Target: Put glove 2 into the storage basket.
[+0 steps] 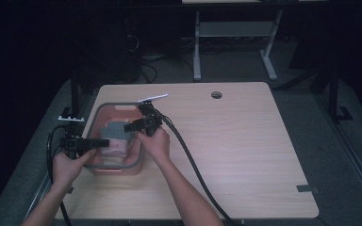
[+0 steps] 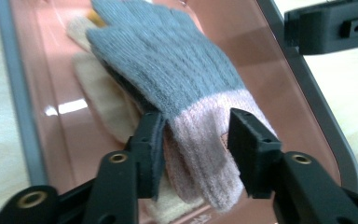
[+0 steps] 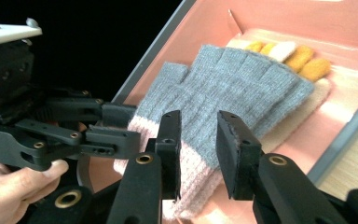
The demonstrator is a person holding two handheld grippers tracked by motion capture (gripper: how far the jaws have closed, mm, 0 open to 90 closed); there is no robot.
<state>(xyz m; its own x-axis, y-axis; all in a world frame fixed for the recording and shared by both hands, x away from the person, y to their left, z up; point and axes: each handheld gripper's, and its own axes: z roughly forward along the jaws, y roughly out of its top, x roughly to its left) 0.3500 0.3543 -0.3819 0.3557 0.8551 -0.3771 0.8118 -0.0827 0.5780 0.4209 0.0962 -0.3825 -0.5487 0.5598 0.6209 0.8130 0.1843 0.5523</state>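
Note:
A grey knit glove with a pink cuff (image 2: pixel 168 60) (image 3: pixel 233 79) (image 1: pixel 115 132) lies on a cream glove with yellow fingertips (image 3: pixel 307 65) (image 2: pixel 98 93) inside a pink bin with a grey rim (image 1: pixel 94 117). My left gripper (image 2: pixel 196 149) (image 1: pixel 101 142) reaches in over the bin's left side. It is open, its jaws standing either side of the pink cuff. My right gripper (image 3: pixel 198 135) (image 1: pixel 129 126) hovers over the bin's right side, also open, with its jaws a small way apart above the cuff and nothing held.
The bin sits at the left of a light wooden table (image 1: pixel 245 155). A round cable hole (image 1: pixel 216 94) lies near the far edge. A thick black cable (image 1: pixel 193 165) trails from the right gripper across the tabletop. A small white bracket (image 1: pixel 70 118) sits off the table's left edge.

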